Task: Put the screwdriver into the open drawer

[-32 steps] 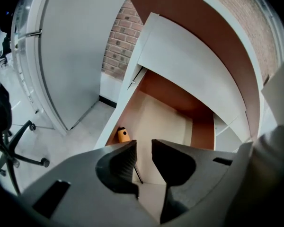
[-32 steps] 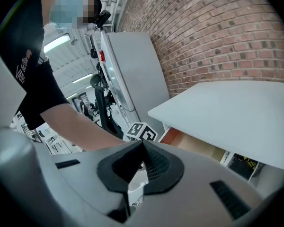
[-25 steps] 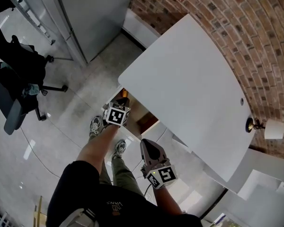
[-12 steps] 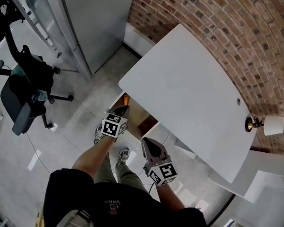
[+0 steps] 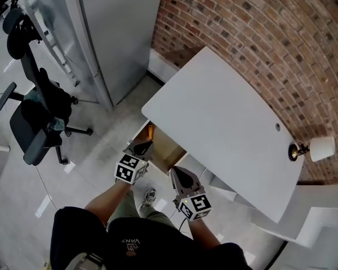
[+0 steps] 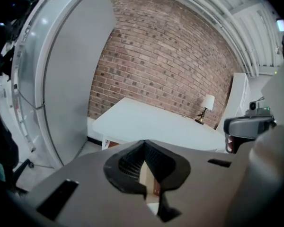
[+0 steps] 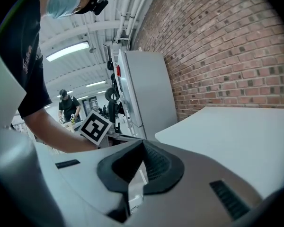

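Observation:
Under the white table a wooden drawer stands pulled out. A small orange thing, apparently the screwdriver's handle, lies at the drawer's far left end. My left gripper hovers at the drawer's front edge, jaws shut with nothing in them. In the left gripper view the left gripper points at the table. My right gripper hangs just right of the drawer's front, also shut and holding nothing. The right gripper view shows the right gripper beside the table.
A brick wall backs the table. A small lamp sits at the table's right end. A tall grey cabinet stands at left, with a black office chair on the floor further left. A person stands far off.
My left gripper has drawn back from over the drawer's interior to its front edge. The right gripper has hardly moved. The head view has shifted back a little.

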A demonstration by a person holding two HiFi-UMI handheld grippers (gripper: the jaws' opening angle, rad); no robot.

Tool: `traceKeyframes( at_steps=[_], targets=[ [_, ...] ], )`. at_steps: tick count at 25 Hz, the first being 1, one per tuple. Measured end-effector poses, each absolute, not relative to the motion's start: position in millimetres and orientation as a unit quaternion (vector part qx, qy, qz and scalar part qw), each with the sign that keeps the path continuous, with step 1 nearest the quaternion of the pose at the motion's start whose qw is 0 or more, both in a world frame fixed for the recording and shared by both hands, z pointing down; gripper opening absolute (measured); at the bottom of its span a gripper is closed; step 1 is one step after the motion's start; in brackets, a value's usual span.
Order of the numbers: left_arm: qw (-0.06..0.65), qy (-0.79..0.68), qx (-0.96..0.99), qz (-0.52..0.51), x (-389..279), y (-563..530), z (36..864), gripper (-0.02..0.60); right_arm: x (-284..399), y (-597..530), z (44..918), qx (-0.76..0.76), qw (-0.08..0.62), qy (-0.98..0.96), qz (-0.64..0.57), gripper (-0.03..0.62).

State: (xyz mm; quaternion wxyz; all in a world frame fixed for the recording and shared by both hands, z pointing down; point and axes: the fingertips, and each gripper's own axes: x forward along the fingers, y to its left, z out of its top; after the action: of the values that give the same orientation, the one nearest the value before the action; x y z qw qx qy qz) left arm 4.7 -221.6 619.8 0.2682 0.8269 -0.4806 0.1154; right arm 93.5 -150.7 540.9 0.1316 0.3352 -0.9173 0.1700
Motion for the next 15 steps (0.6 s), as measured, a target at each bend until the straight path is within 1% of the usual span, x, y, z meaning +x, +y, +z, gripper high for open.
traceKeyframes(
  at_steps=[10,15],
  targets=[
    [0.197,-0.493,0.842,0.095,10.7,-187.8,537.6,0.008,101.1,-139.2,508.1,0.332,0.106,-0.926,0.145,-0.006],
    [0.196,-0.498,0.84,0.087,14.0,-166.0,521.6,0.008,101.2,-129.5,495.8,0.324,0.092,-0.932,0.135,-0.006]
  ],
)
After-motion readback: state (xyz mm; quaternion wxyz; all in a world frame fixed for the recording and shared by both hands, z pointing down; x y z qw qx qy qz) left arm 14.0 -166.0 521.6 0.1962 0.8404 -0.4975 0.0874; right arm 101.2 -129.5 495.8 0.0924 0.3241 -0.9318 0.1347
